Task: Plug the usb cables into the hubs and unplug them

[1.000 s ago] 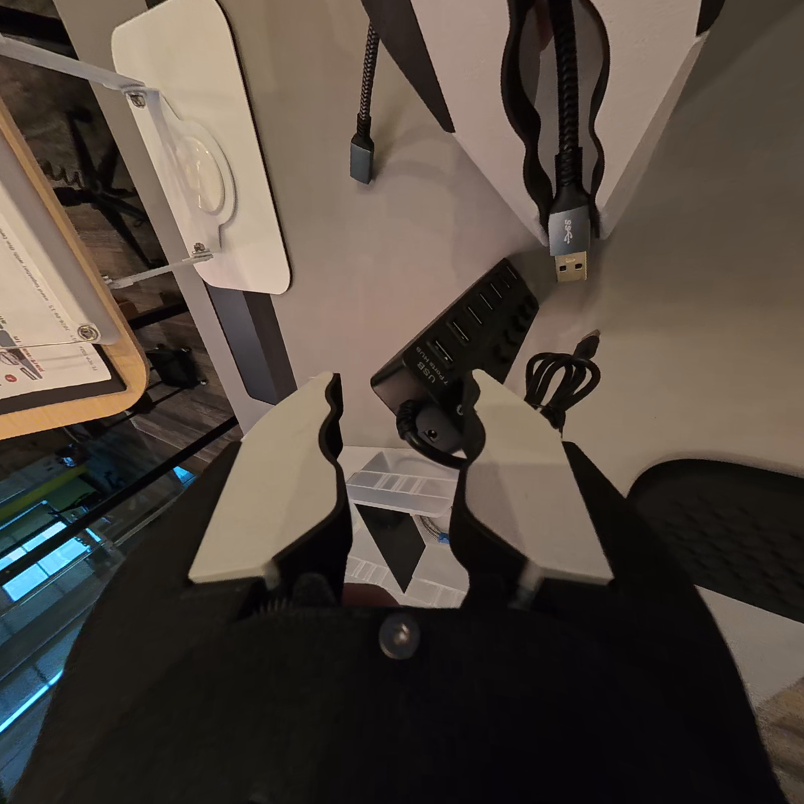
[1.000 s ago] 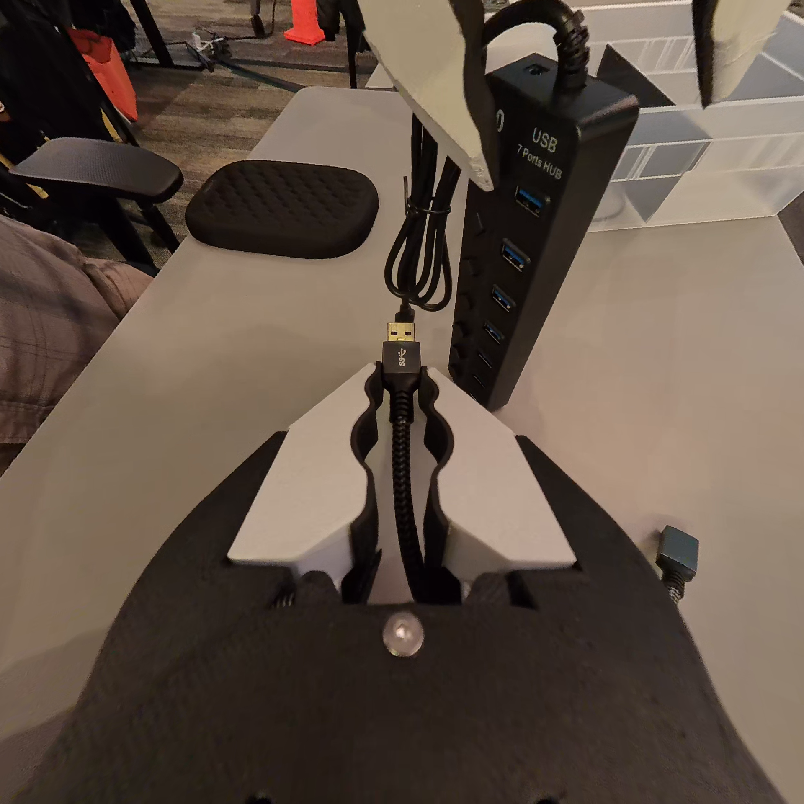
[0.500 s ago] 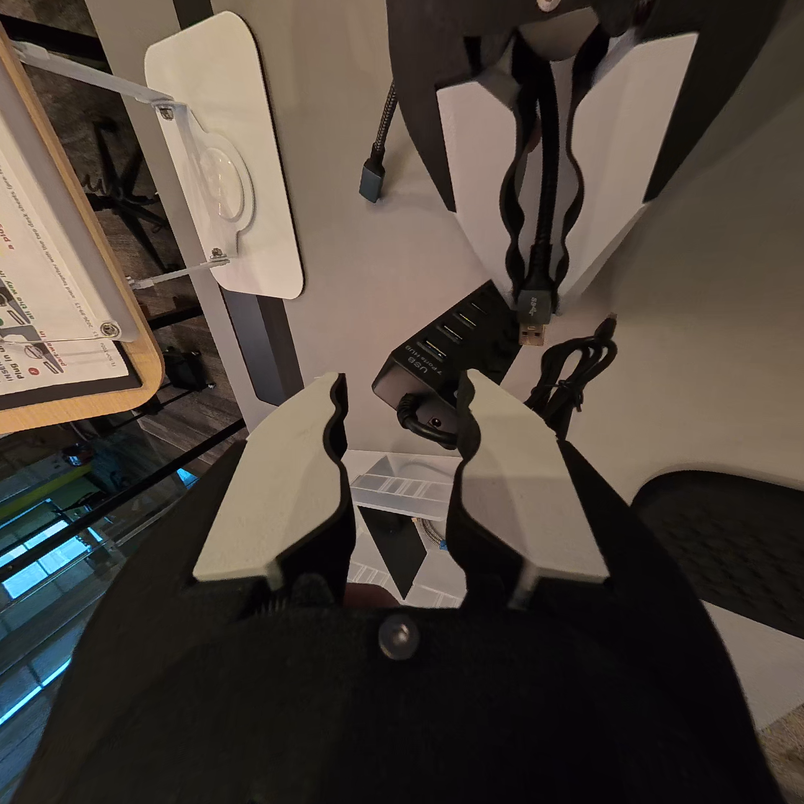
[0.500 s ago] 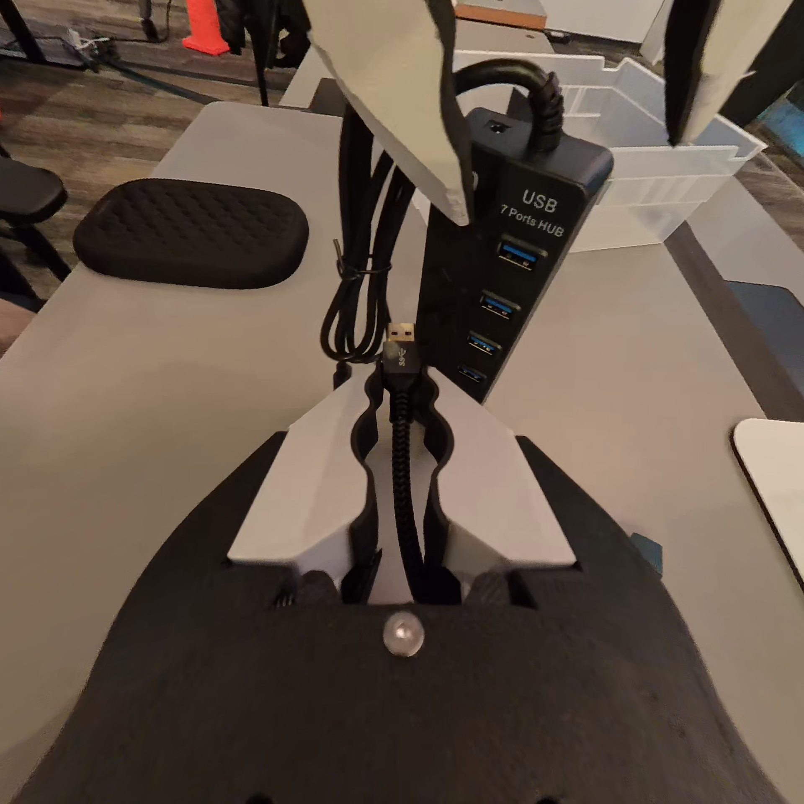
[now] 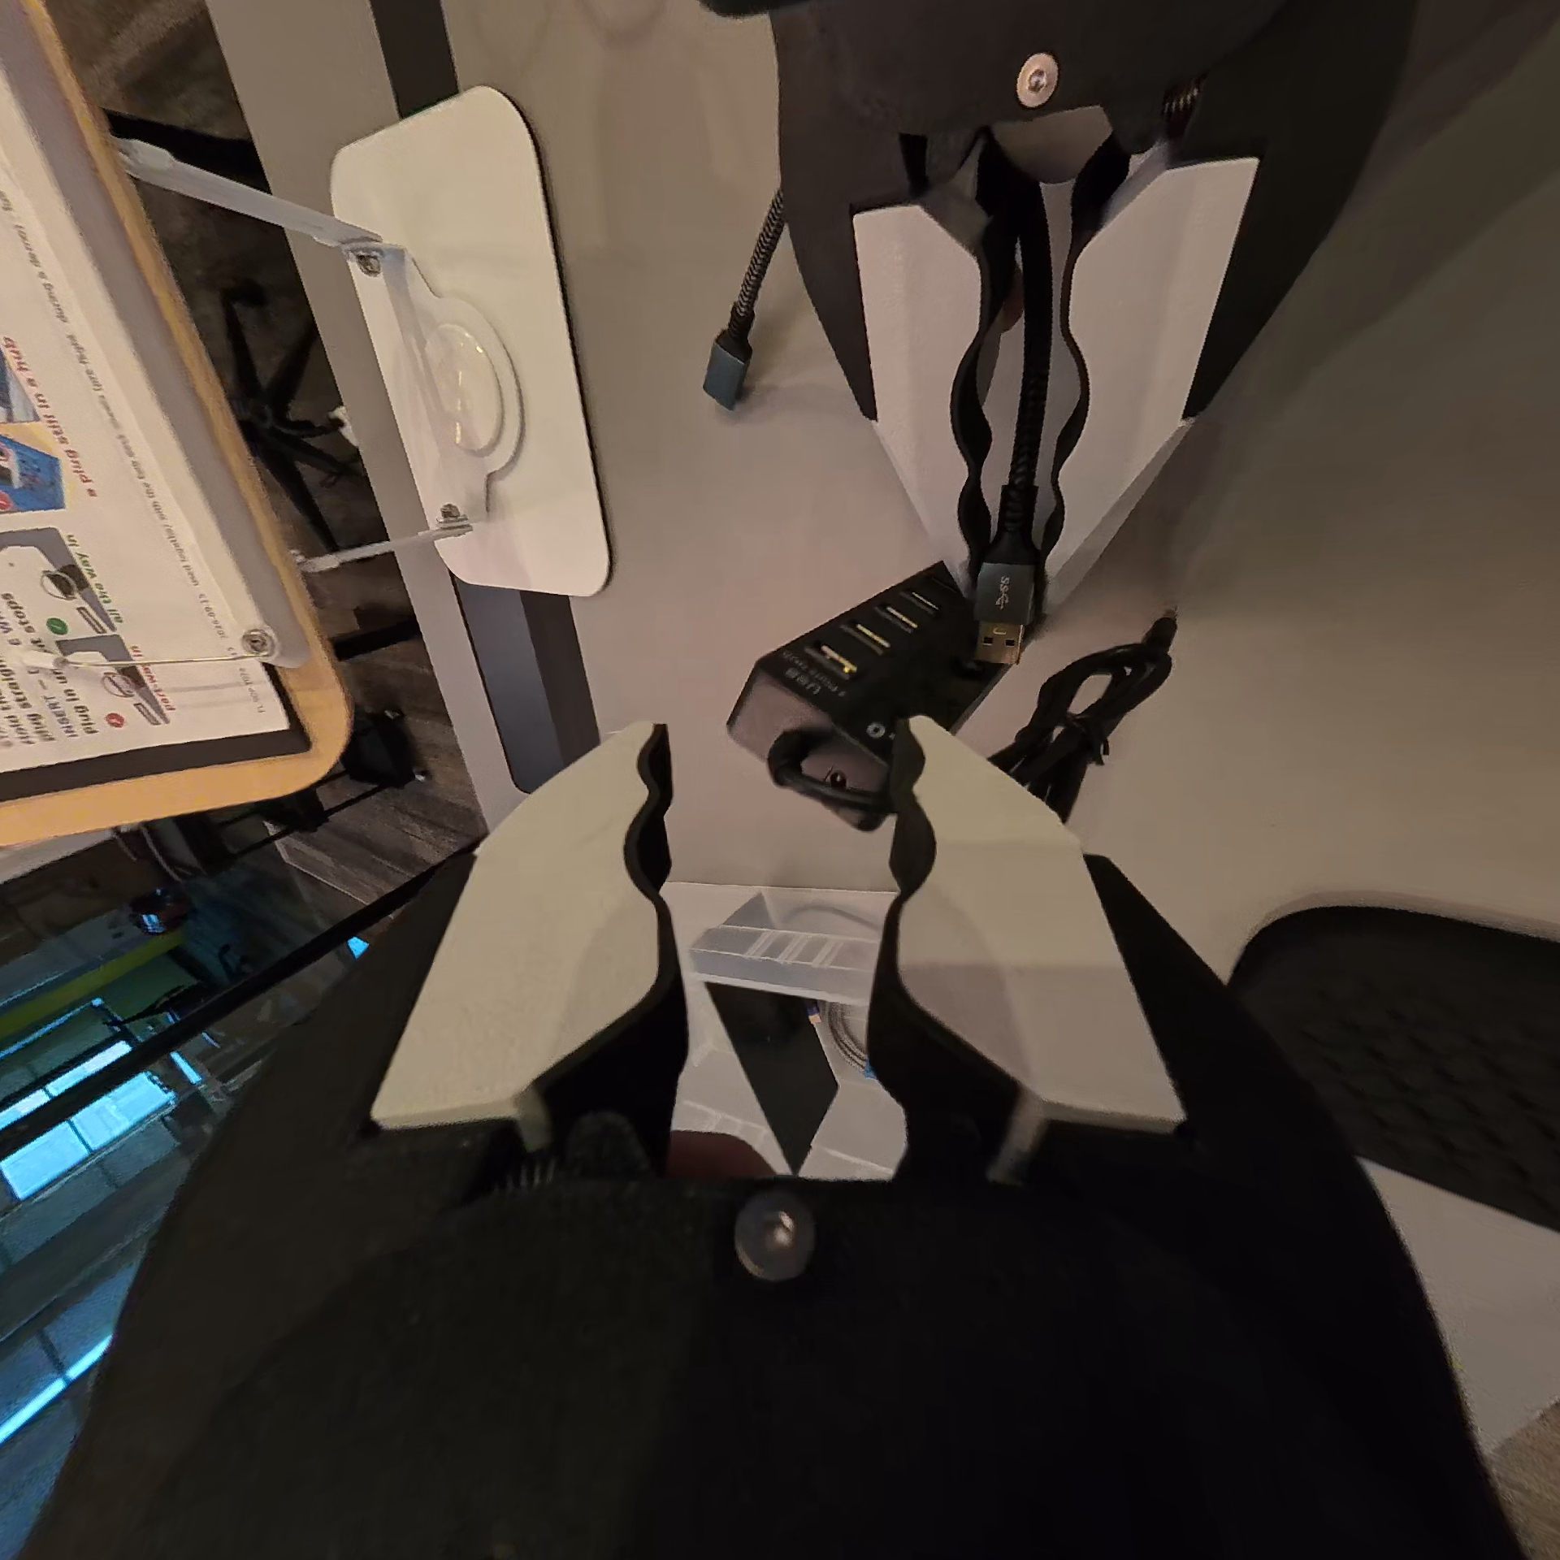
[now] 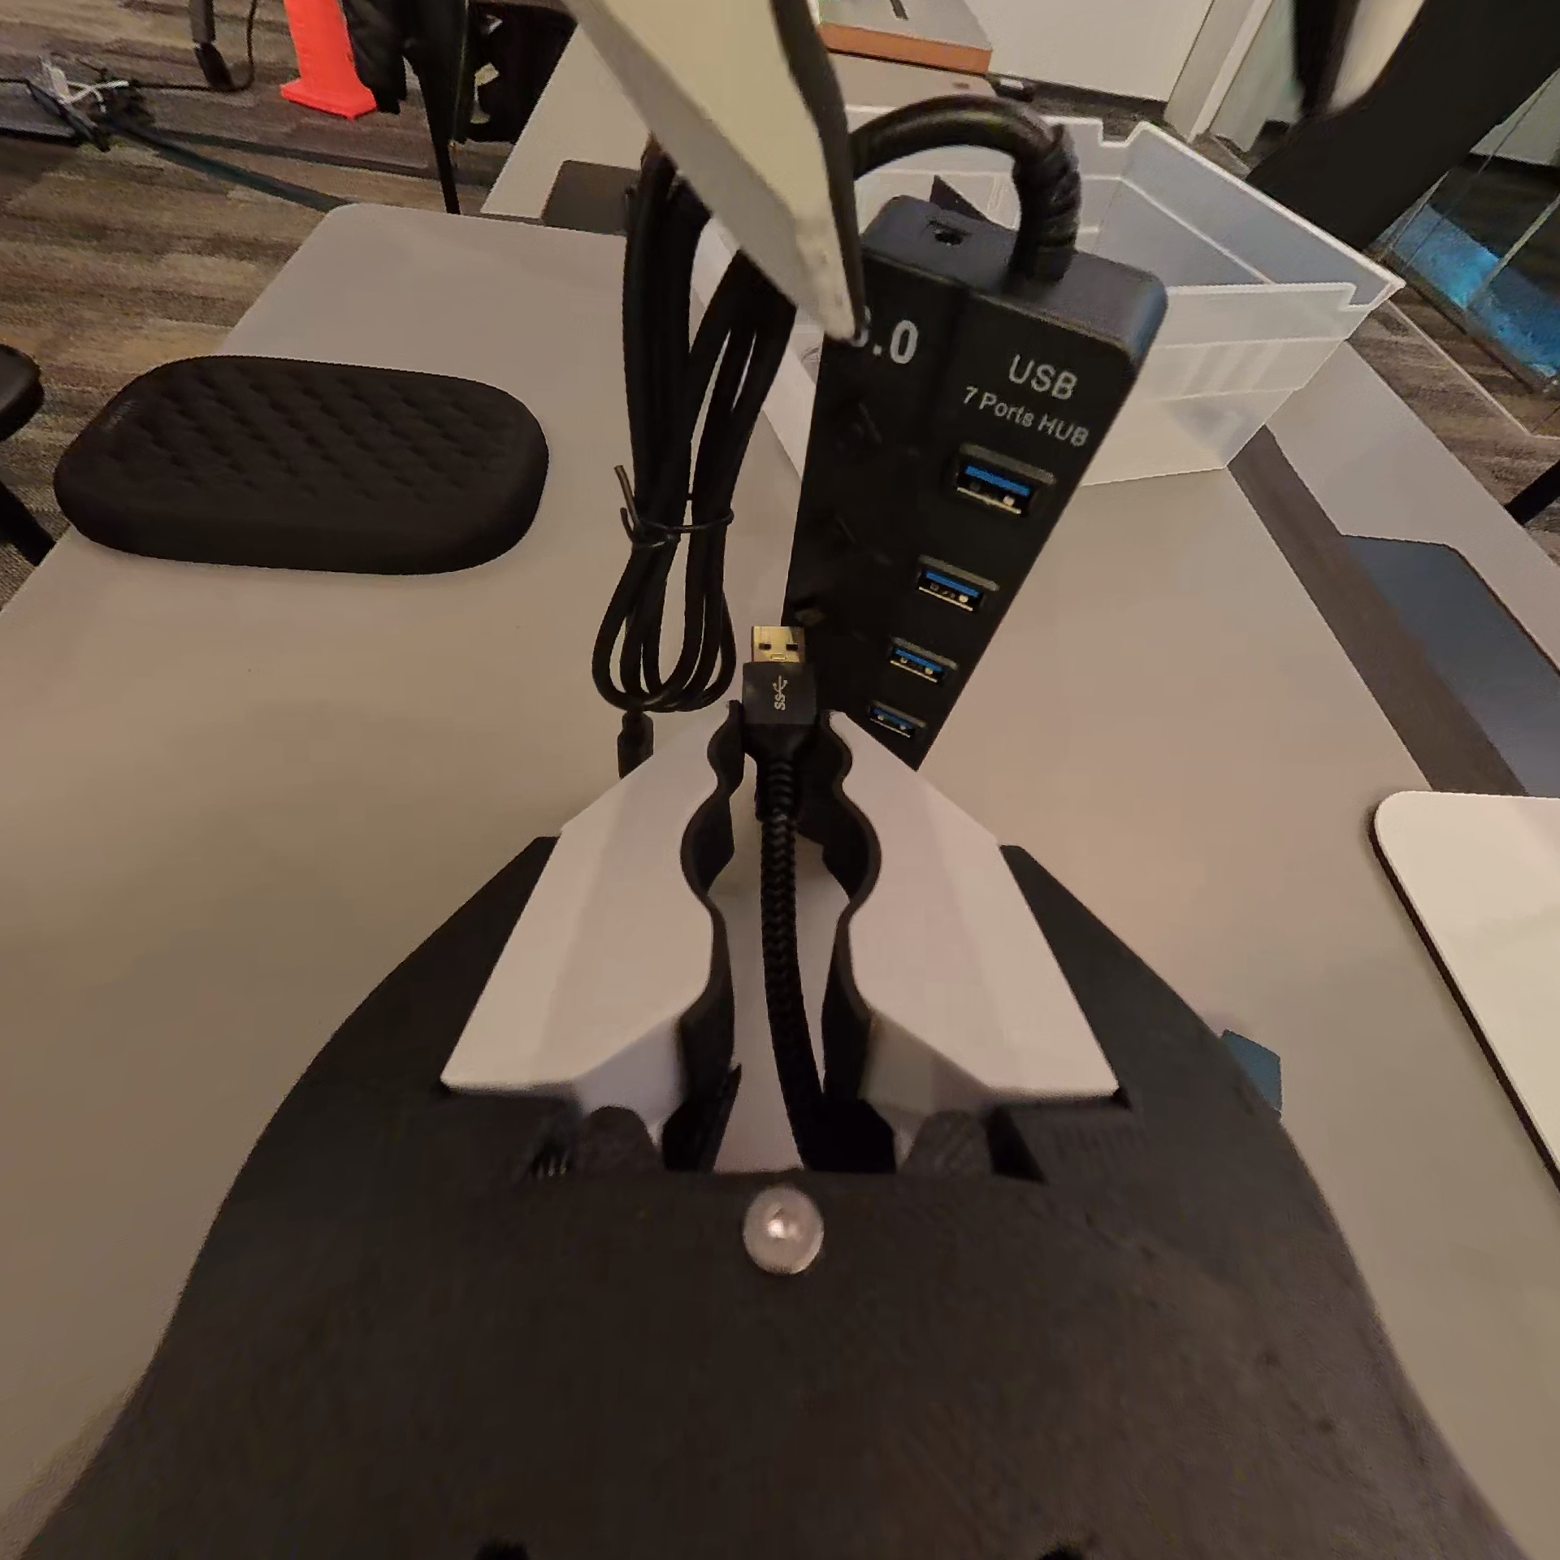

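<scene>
A black multi-port USB hub [image 6: 971,506] lies on the grey table, its row of ports facing up; it also shows in the left wrist view [image 5: 869,675]. My right gripper [image 6: 781,734] is shut on a braided USB cable just behind its plug [image 6: 778,667]. The gold tip hovers beside the hub's left edge, near the lower ports, and is in no port. My left gripper [image 5: 781,743] is open, its fingers on either side of the hub's cabled end. One finger [image 6: 760,152] is at the hub's corner. The right gripper holding the plug [image 5: 1004,608] shows in the left wrist view.
A coiled black cable [image 6: 675,523] lies left of the hub, with a black padded wrist rest [image 6: 295,473] beyond it. A clear plastic bin [image 6: 1224,338] stands behind the hub. A white pad [image 6: 1477,928] lies at the right. The braided cable's grey far end [image 5: 730,380] rests on the table. One gripper's finger ends stand about 10 centimeters off the other's.
My right gripper has carried the plug closer to the hub, up along its left side. My left gripper has stayed open around the hub's cabled end.
</scene>
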Motion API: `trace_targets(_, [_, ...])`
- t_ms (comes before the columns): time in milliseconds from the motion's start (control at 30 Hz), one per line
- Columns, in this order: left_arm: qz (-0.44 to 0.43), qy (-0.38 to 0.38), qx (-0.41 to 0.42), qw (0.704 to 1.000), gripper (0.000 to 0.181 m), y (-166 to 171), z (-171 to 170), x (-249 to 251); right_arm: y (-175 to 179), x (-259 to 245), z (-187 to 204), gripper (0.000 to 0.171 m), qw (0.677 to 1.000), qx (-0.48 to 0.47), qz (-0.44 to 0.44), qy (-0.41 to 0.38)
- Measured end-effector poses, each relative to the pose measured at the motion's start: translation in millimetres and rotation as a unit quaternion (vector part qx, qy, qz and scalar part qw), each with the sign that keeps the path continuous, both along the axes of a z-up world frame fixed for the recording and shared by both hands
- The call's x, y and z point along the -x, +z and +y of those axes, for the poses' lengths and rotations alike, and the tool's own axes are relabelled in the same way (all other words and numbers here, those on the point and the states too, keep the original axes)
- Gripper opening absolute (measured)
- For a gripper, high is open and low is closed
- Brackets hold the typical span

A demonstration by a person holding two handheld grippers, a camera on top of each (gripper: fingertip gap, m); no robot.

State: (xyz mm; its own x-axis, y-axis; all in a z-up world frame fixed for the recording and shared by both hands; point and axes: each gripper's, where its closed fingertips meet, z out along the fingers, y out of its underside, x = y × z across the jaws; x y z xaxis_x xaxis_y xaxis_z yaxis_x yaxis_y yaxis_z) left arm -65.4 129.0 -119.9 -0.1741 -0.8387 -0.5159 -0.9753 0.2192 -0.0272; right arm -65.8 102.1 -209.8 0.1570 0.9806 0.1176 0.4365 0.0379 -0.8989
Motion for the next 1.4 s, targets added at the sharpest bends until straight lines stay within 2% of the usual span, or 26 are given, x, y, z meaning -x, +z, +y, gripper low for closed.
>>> trace_targets(100, [-0.008, -0.035, 0.018, 0.999, 0.058, 15, -9, 1, 1, -1, 0, 0.013, 1.0, 0.001, 0.001, 0.001])
trace_targets(267, [0.052, -0.089, 0.016, 0.995, 0.083, 24, -4, 26, 1, -2, 0, 0.013, 1.0, 0.005, 0.004, 0.001])
trace_targets(367, [0.077, -0.122, 0.001, 0.99, 0.085, 16, 4, 29, 1, -2, 0, 0.013, 1.0, 0.005, 0.003, 0.002])
trace_targets(433, [0.09, -0.139, -0.042, 0.985, 0.082, 16, 24, 31, 0, -1, -1, 0.013, 1.0, 0.005, 0.002, 0.003])
trace_targets(533, [0.088, -0.172, -0.059, 0.979, 0.079, 8, 36, 29, 0, -1, -1, 0.013, 1.0, 0.006, 0.002, 0.004])
trace_targets(600, [0.113, -0.198, -0.079, 0.97, 0.084, 0, 45, 31, 0, -1, -2, 0.013, 1.0, 0.007, 0.003, 0.005])
trace_targets(767, [0.093, -0.237, -0.056, 0.965, 0.096, -11, 31, 16, 1, -2, 0, 0.013, 1.0, 0.008, 0.006, 0.004])
trace_targets(933, [0.083, -0.243, -0.005, 0.966, 0.098, -27, 10, 7, 2, 1, -3, 0.013, 1.0, 0.008, 0.005, 0.009])
trace_targets(1033, [0.069, -0.231, 0.018, 0.97, 0.093, -33, 0, 0, 6, 2, -3, 0.013, 1.0, 0.01, 0.013, 0.009])
trace_targets(1200, [0.053, -0.128, 0.067, 0.988, 0.087, -46, -3, 7, 6, 7, -5, 0.014, 1.0, 0.008, 0.015, 0.009])
trace_targets(1400, [0.048, -0.081, 0.061, 0.994, 0.083, -52, 3, 14, 10, 12, -9, 0.014, 1.0, 0.001, 0.02, 0.013])
